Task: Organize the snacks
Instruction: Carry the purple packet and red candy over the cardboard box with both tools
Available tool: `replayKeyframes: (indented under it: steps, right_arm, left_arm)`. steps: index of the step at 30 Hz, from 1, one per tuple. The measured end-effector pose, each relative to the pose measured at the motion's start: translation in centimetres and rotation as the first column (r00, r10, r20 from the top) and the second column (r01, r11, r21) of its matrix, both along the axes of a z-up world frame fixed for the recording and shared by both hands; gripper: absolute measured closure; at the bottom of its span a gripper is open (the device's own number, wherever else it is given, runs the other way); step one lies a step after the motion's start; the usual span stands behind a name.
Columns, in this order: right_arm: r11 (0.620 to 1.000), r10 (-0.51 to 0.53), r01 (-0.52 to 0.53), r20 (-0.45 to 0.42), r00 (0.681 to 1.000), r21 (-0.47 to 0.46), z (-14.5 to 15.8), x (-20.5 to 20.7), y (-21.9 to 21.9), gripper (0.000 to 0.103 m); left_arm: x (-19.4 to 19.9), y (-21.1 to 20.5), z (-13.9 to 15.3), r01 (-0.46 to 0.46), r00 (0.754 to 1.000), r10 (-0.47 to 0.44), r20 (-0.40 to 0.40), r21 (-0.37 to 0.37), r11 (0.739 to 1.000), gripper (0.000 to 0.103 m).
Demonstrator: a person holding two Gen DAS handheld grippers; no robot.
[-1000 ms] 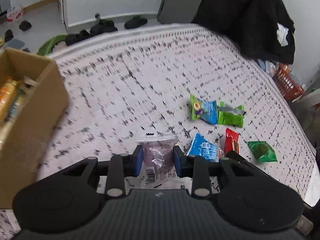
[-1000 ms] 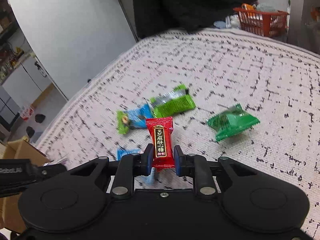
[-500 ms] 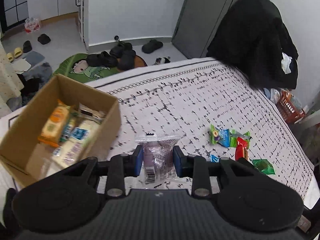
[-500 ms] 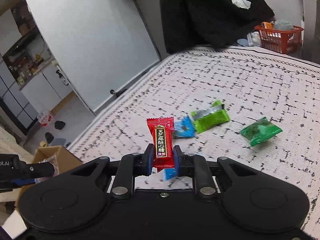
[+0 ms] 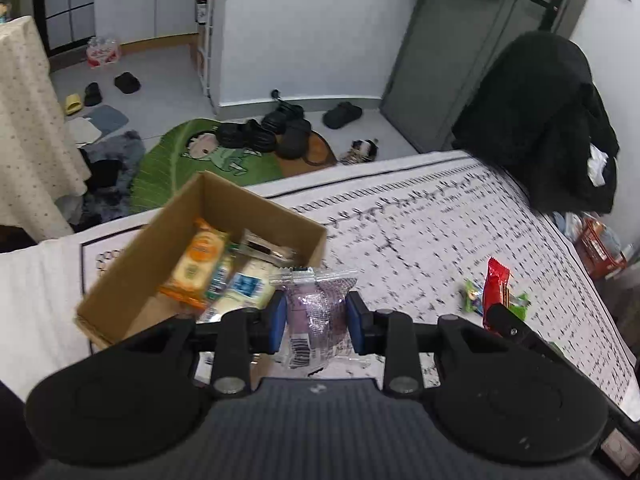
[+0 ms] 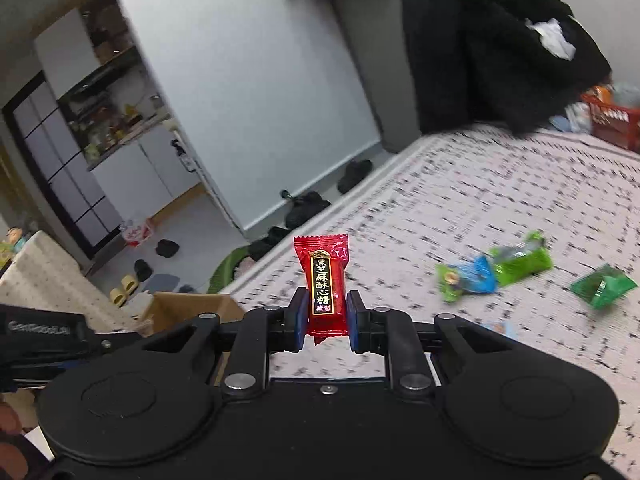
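My left gripper (image 5: 316, 322) is shut on a clear packet with a purple snack (image 5: 314, 312), held above the bed just right of an open cardboard box (image 5: 120, 276) that holds several snack packs. My right gripper (image 6: 327, 314) is shut on a red candy packet (image 6: 325, 280), lifted above the bed; that red packet (image 5: 495, 292) also shows at the right of the left wrist view. On the patterned bedcover (image 6: 500, 200) lie a blue packet (image 6: 468, 278), a light green packet (image 6: 522, 260) and a dark green packet (image 6: 602, 288). The box's corner (image 6: 188, 306) shows behind the right gripper.
The bed's far edge drops to a floor with black shoes (image 5: 280, 128) and a green mat (image 5: 200, 160). A black coat (image 5: 552, 120) hangs at the far right corner, beside an orange basket (image 5: 600, 248). A draped table (image 5: 32, 140) stands at the left.
Both grippers have risen and swung left with their packets still held. The box has come from the left edge toward the middle of the left wrist view; the loose packets have slid right.
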State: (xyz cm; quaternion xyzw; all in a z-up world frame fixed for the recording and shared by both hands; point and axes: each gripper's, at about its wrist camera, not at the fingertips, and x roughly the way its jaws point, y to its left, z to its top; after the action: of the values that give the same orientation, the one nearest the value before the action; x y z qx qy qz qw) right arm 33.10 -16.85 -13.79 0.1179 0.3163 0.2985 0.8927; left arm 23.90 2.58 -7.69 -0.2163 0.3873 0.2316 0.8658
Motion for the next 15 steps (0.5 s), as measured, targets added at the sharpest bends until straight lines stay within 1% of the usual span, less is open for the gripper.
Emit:
replayKeyframes:
  steps: [5,15]
  right_arm:
    - [0.998,0.061,-0.061,0.039,0.997,0.005,0.9,-1.6,2.4,0.083]
    - [0.991,0.129,-0.129,0.044,0.991,-0.021,0.7,-3.2,5.6,0.083]
  left_arm:
    - [-1.2,1.4,0.5,-0.03,1.0,0.03,0.006,0.002,1.0,0.072]
    - [-2.6,4.4,0.2,-0.091,0.996,0.091,-0.006,-0.012,0.996,0.072]
